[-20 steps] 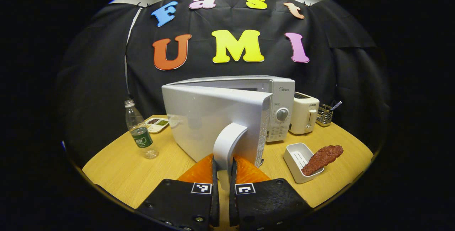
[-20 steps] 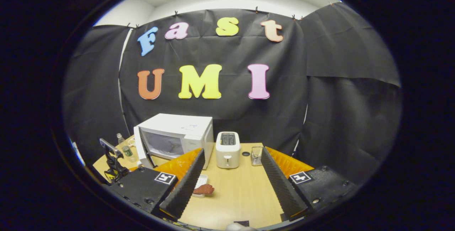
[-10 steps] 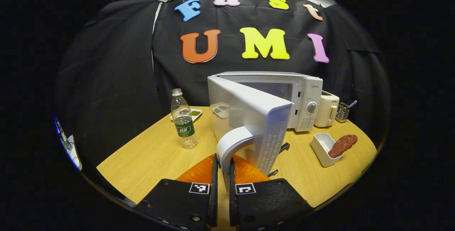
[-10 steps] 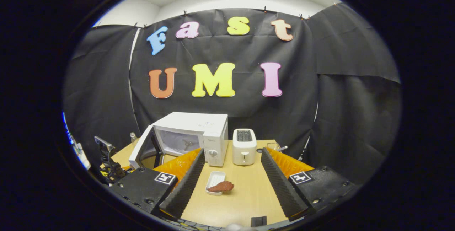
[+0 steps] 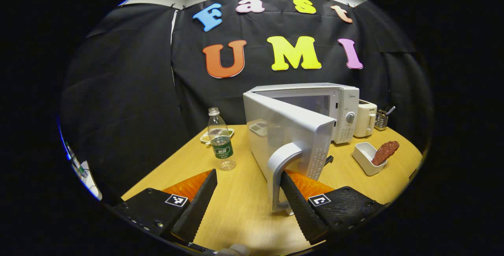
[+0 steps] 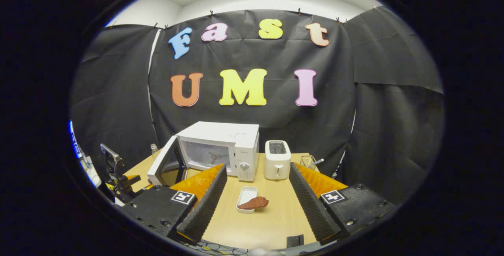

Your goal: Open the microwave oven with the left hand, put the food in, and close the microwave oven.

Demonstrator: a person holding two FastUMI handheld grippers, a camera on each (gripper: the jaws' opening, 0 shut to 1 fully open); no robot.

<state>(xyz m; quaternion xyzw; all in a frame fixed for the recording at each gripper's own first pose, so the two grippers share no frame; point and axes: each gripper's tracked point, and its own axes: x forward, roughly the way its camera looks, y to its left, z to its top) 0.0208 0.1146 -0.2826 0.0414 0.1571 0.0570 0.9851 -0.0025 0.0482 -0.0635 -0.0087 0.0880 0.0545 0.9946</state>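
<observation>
left gripper point(image 5: 246, 201) spread wide | door handle point(image 5: 280, 169) seemingly touching one finger | risk: door point(image 5: 289, 130) gets knocked | right gripper point(image 6: 256, 208) spread, empty, above meat point(image 6: 254, 203)

We see the white microwave oven point(image 5: 315, 110) standing on the wooden surface point(image 5: 236, 204), its door point(image 5: 287, 138) swung wide on the left hinge, the curved handle point(image 5: 277, 169) at its free edge. In the right gripper view the cavity point(image 6: 210, 157) shows open, with what looks like a turntable hub on its floor. The food point(image 6: 254, 203), a reddish-brown lump, lies tilted across the edge of a small white tray point(image 6: 245, 197) in front of the oven's control panel point(image 6: 245, 167).
</observation>
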